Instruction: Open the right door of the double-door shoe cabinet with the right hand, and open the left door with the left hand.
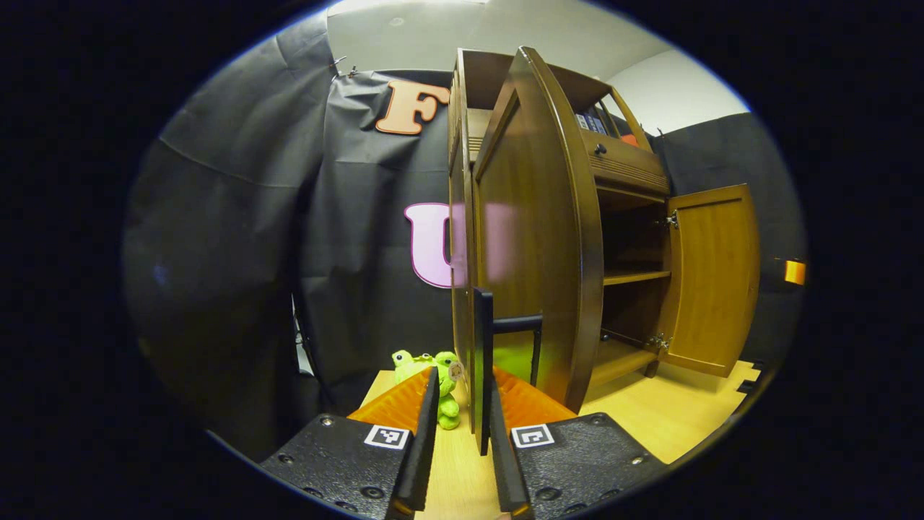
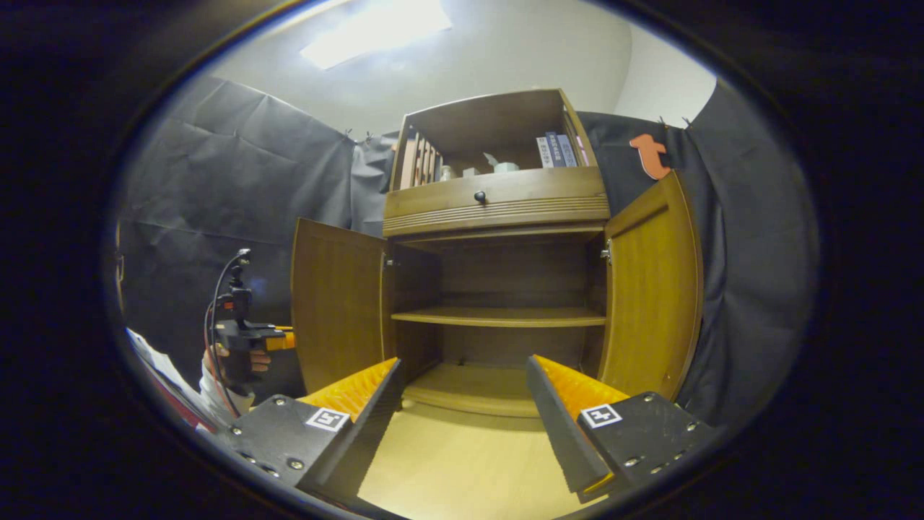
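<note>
Your left gripper [image 1: 463, 426] has its jaws clamped on the left door's black handle [image 1: 482, 361]; the left door [image 1: 538, 238] stands edge-on, straight ahead. Your right gripper [image 2: 462, 412], jaws apart, faces the shoe cabinet [image 2: 498, 209], the right door [image 2: 653, 289] swung wide.

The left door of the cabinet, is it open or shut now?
Open. In the right gripper view the left door stands swung outward, and the shelf inside the cabinet is exposed.

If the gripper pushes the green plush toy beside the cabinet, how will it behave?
The green plush toy looks soft, so it would probably squash and slide instead of rolling. It seems light and sits on smooth wooden floor, so it may tip over.
</note>
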The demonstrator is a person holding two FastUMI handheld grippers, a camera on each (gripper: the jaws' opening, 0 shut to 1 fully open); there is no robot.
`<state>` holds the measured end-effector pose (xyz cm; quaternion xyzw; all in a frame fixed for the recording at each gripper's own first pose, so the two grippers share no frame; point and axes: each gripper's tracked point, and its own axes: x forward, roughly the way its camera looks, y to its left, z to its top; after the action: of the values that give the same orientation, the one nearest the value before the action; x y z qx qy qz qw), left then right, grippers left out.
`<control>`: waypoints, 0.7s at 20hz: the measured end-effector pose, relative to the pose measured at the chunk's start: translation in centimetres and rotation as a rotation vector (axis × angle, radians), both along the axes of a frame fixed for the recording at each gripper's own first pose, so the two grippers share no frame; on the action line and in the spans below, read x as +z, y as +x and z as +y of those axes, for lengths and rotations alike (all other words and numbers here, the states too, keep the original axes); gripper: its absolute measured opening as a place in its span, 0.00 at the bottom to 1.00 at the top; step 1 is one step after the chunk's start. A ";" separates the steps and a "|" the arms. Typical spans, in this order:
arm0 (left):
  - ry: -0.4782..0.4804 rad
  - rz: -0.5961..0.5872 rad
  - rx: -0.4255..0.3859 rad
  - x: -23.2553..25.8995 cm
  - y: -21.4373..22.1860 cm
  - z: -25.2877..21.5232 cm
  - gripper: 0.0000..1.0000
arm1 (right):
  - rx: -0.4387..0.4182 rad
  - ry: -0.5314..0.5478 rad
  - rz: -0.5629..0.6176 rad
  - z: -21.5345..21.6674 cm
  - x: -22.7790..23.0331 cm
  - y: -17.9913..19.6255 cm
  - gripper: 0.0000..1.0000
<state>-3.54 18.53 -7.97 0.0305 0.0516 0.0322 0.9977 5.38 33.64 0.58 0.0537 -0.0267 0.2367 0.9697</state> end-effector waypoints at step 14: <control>0.047 -0.092 0.094 4.7 -5.7 -0.5 0.58 | 0.005 0.069 -0.044 -3.7 -0.5 -4.8 1.00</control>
<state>-9.27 18.03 -3.30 0.0498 0.0064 0.0814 0.9954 0.54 29.92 0.05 0.0819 -0.0559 0.2390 0.9660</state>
